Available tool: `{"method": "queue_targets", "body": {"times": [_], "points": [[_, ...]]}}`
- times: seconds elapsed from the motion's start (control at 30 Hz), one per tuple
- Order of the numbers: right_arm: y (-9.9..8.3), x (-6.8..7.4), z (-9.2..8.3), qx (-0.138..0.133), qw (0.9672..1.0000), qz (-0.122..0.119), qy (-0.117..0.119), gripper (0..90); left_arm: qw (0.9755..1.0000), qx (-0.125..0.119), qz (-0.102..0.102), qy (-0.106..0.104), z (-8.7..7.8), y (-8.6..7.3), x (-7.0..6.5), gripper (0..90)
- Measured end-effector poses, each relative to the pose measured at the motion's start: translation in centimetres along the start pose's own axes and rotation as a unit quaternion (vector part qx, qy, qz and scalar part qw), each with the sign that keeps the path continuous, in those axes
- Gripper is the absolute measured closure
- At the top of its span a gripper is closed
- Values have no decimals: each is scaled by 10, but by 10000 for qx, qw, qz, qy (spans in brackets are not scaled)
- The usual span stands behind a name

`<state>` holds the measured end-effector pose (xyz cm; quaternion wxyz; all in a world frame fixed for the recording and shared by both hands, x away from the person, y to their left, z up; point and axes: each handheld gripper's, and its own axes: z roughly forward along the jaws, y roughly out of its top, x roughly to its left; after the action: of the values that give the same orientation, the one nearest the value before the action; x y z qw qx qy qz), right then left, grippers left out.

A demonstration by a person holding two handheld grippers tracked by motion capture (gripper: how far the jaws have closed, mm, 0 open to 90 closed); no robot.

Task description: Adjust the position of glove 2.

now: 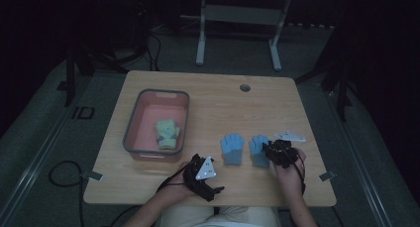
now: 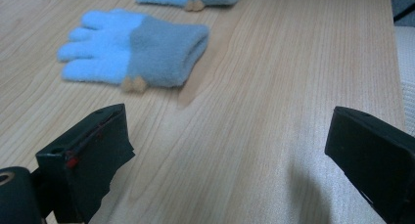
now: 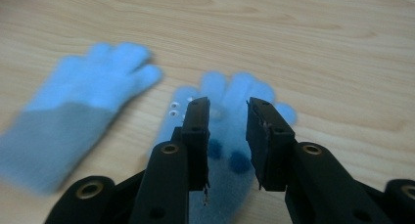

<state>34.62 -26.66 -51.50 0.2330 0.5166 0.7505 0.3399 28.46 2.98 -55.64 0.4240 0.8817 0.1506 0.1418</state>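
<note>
Two blue gloves lie flat side by side on the wooden table, a left one [image 1: 232,148] and a right one [image 1: 258,150]. My right gripper [image 1: 277,151] hovers just over the right glove [image 3: 230,94], its jaws [image 3: 228,106] a little apart and gripping nothing; that glove has small eyes and dark dots. The other glove [image 3: 78,106] lies to its left, blurred. My left gripper [image 1: 203,173] rests near the table's front edge with its jaws wide open [image 2: 227,121] over bare wood, short of the nearer glove [image 2: 137,48]. A green glove [image 1: 167,134] lies in the pink bin [image 1: 130,133].
The grey-rimmed pink bin stands at the table's left half. A round cable hole [image 1: 244,87] sits near the far edge. A metal frame's legs [image 1: 200,43] stand on the floor behind the table. Cables trail on the floor at the left.
</note>
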Motion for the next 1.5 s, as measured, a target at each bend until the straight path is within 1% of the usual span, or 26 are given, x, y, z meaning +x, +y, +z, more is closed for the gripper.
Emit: {"method": "queue_targets", "body": {"times": [0.03,0.07,0.1,0.17,0.2,0.23,0.27,0.3,0.33,0.37,0.4,0.5,0.53,0.63,0.67,0.73,0.9,0.97,1.03,1.1,1.13,1.2,1.3,1.33,1.43,1.5], "points": [[0,0,0,0,10000,0,0,692,10000,0,0,0,0,0,0,28],[2,-7,-5,35,9998,-212,-9,681,10000,0,-1,-4,0,0,0,28],[2,-7,-5,35,9998,-212,-9,681,10000,0,-1,-4,0,0,0,28],[4,-14,-8,42,9991,-299,306,671,10000,10,7,8,0,0,0,28],[5,-19,-9,55,9978,-525,405,676,10000,-8,-14,1,0,0,0,28],[5,-19,-9,55,9978,-525,405,676,10000,-8,-14,1,0,0,0,28],[5,-24,-11,-64,9945,-701,778,679,10000,-6,-11,0,0,0,0,28],[5,-24,-11,-64,9945,-701,778,679,10000,-5,-11,5,0,0,0,28],[5,-28,-10,-70,9900,-1018,977,677,10000,-8,-17,2,0,0,0,28],[5,-28,-10,-70,9900,-1018,977,677,10000,0,-14,3,0,0,0,28],[6,-32,-8,1,9866,-1123,1183,676,10000,-7,-16,6,0,0,0,28],[5,-36,-5,97,9860,-1175,1180,657,10000,-3,-18,-3,0,0,0,28],[4,-38,-2,145,9862,-1158,1177,630,10000,-5,-20,2,0,0,0,28],[2,-39,2,200,9861,-1091,1235,630,10000,19,-4,7,1,0,0,28],[-1,-38,6,195,9868,-998,1258,633,10000,15,-5,2,0,0,0,27],[-2,-36,10,217,9866,-968,1292,649,10000,15,-17,2,0,0,1,28],[-6,-30,23,342,9858,-976,1326,647,10000,11,-16,2,0,0,0,28],[-9,-28,28,407,9862,-1029,1234,647,10000,8,-19,-5,0,0,0,28],[-12,-28,32,467,9862,-1016,1221,650,10000,-4,-38,-4,0,0,0,28],[-15,-27,32,401,9862,-1100,1172,703,10000,8,-30,-2,0,0,1,28],[-16,-28,31,370,9869,-1111,1110,788,10000,15,-23,-3,0,0,0,28],[-16,-28,31,371,9872,-1110,1087,805,10000,21,-9,3,0,0,0,28],[-14,-25,31,447,9879,-1135,954,835,10000,38,24,18,0,0,0,27],[-14,-22,31,474,9882,-1177,858,849,10000,6,9,18,0,0,0,28],[-13,-20,31,472,9884,-1187,826,857,10000,-9,-12,9,0,0,1,27],[-12,-22,30,433,9884,-1152,891,864,10000,1,-10,9,0,-1,1,28]]}}
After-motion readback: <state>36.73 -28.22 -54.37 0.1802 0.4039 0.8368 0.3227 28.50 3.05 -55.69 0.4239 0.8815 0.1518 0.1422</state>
